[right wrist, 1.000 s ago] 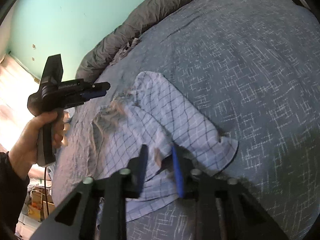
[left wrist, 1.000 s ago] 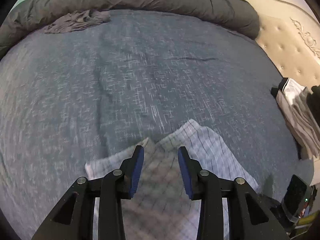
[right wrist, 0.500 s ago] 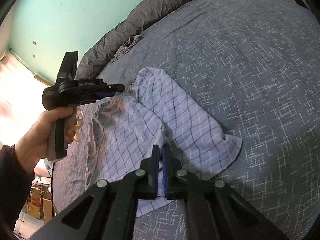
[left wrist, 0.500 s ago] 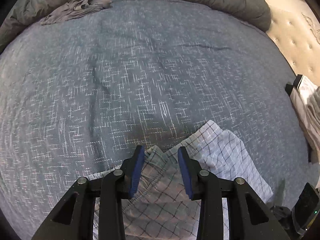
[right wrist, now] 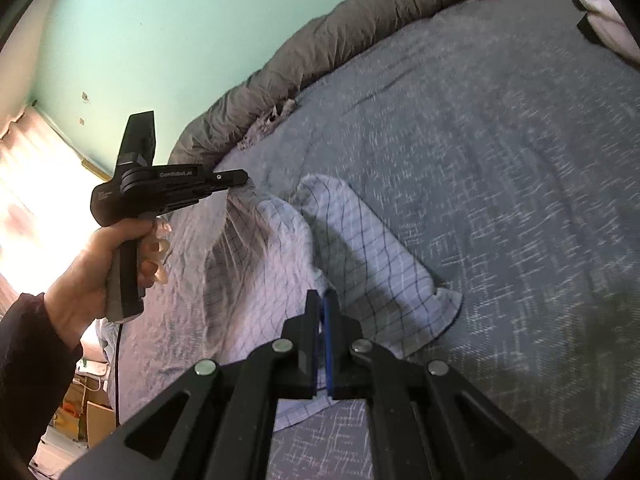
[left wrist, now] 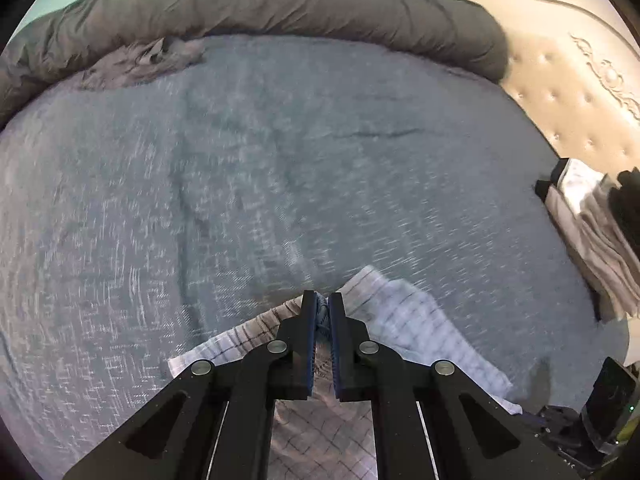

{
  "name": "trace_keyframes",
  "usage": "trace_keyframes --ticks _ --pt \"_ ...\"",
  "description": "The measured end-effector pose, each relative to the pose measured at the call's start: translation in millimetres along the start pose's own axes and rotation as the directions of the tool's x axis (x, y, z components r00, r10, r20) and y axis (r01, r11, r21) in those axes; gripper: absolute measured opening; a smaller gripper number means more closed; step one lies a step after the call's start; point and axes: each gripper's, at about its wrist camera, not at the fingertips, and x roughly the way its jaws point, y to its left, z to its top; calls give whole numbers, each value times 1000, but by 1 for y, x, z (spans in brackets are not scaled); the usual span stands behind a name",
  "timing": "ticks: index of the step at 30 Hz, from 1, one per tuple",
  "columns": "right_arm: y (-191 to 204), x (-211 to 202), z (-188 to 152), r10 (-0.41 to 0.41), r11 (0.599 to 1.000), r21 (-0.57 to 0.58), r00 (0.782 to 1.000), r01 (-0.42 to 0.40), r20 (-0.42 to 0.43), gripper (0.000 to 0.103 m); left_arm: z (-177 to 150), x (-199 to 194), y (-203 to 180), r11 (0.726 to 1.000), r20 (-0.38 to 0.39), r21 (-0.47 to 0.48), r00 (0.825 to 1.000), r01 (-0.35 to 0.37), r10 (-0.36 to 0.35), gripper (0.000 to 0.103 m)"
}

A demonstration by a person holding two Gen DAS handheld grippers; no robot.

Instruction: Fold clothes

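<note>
Where bunched, soft checked shorts (right wrist: 360, 248).

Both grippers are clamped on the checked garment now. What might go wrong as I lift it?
The left gripper pinches only a small bunch of the checked garment near its fingertips, so the cloth may slip out. The right gripper also holds close to an edge. One leg still lies crumpled on the blue bedspread, so it may drag and fold unevenly.
</note>
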Motion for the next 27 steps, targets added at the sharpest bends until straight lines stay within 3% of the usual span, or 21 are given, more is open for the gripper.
trace_keyframes --ticks 5,15,18,19,20,27 --pt "-17 -5 -4 -9 999 43 1000 9 9 2 12 6 -23 1000 -3 17 1000 23 -23 6" --pt "-43 1 -7 -25 993 112 1000 26 -2 2 18 56 -52 998 -65 36 997 47 -45 10" --pt "-45 1 -9 -20 993 120 1000 20 -1 2 17 52 -48 998 -67 42 997 46 -43 18" --pt "-45 2 -9 -18 993 120 1000 18 -2 2 17 45 -44 998 -61 41 997 48 -46 24" --pt "-45 4 -10 -17 993 121 1000 17 -2 2 17 39 -40 998 -56 40 997 51 -48 36" --pt "-51 5 -11 -9 991 135 1000 9 -2 2 -10 -4 7 998 -43 48 998 37 -35 38"
